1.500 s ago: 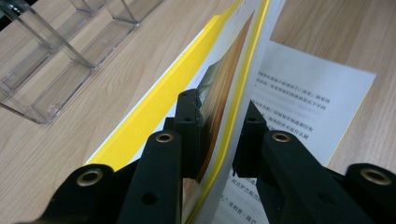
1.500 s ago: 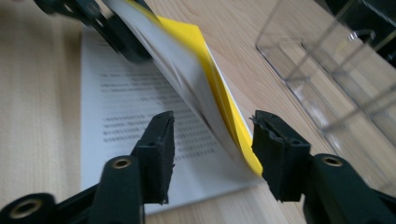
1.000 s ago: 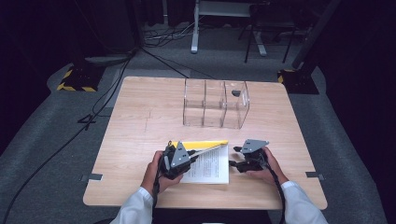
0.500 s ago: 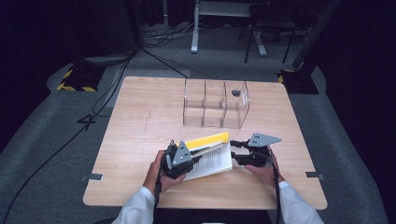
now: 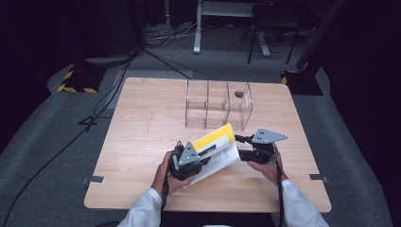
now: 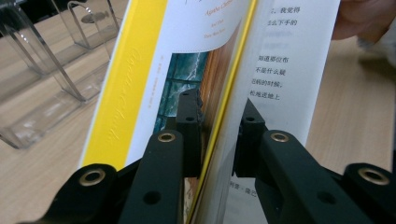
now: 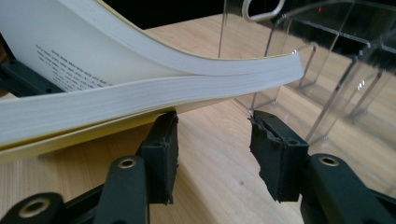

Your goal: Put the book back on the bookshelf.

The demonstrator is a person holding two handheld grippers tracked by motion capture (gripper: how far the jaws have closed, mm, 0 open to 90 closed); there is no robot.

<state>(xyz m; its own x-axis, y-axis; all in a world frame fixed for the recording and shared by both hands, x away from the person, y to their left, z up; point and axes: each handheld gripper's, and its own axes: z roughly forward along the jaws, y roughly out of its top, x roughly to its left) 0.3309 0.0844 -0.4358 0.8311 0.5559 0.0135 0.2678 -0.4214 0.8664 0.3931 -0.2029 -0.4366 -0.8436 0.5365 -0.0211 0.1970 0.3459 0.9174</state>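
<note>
A book (image 5: 218, 147) with a yellow cover and white printed pages is tilted up off the wooden table (image 5: 142, 123), its right side raised. My left gripper (image 5: 204, 161) is shut on its lower left part. In the left gripper view the book (image 6: 196, 28) has its cover and a few pages clamped by my left gripper (image 6: 218, 127), one jaw on each side. My right gripper (image 5: 239, 146) sits at the book's right edge and is open. In the right gripper view my right gripper (image 7: 217, 140) holds nothing, and the bowed page block of the book (image 7: 140, 93) hangs just above one jaw.
A clear acrylic organizer (image 5: 217, 104) with three compartments stands just behind the book; a small dark object (image 5: 239, 93) lies in its right compartment. The organizer's walls (image 7: 327, 70) rise close ahead of the right gripper. A hand (image 6: 364, 18) is seen beyond the book.
The book lay flat on the table a second ago; it has since been lifted and tilted up in the left gripper. The right gripper has shifted slightly right and stays beside the book's edge.
</note>
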